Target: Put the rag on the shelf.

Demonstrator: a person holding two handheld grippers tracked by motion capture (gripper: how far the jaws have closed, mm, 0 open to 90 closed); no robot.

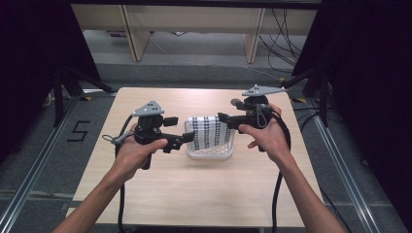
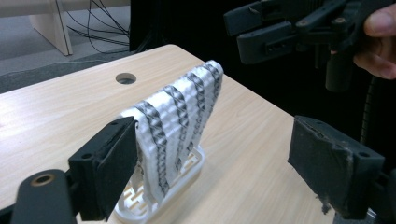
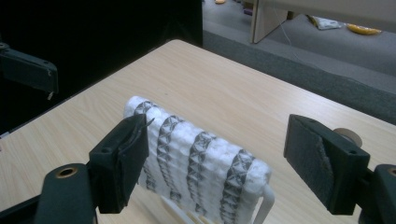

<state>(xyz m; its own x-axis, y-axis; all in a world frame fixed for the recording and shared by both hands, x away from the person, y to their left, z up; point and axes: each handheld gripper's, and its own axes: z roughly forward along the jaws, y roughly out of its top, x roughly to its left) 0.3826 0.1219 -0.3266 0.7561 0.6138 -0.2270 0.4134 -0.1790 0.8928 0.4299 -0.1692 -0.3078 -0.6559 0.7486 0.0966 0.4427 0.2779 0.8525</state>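
A white waffle-weave cloth with dark patterned stripes [image 1: 210,133] hangs draped over the raised rim of a small white plastic rack-like basket [image 1: 210,154], which stands near the middle of the pale wood-grain worktop [image 1: 194,194]. The cloth covers the top edge and falls down both faces; the basket's slotted base shows beneath it in the left gripper view [image 2: 187,170].

The black left gripper [image 1: 180,141] sits just beside the cloth's left edge, and the black right gripper [image 1: 224,119] just beside its upper right corner. Both sets of jaws stand wide apart and hold nothing — in the left gripper view the cloth [image 2: 180,126] lies close against the inner face of one jaw, and in the right gripper view the cloth [image 3: 196,161] spans the gap between the two jaws, with one end near a jaw pad.

This reads as the approach step: both hands are lined up on the draped cloth, the grasp not yet made. The next move likely calls for each gripper to ease in until a fold of fabric lies between its pads, then close on the fabric alone — not the basket rim — so that the cloth can be lifted free without tipping the light basket.
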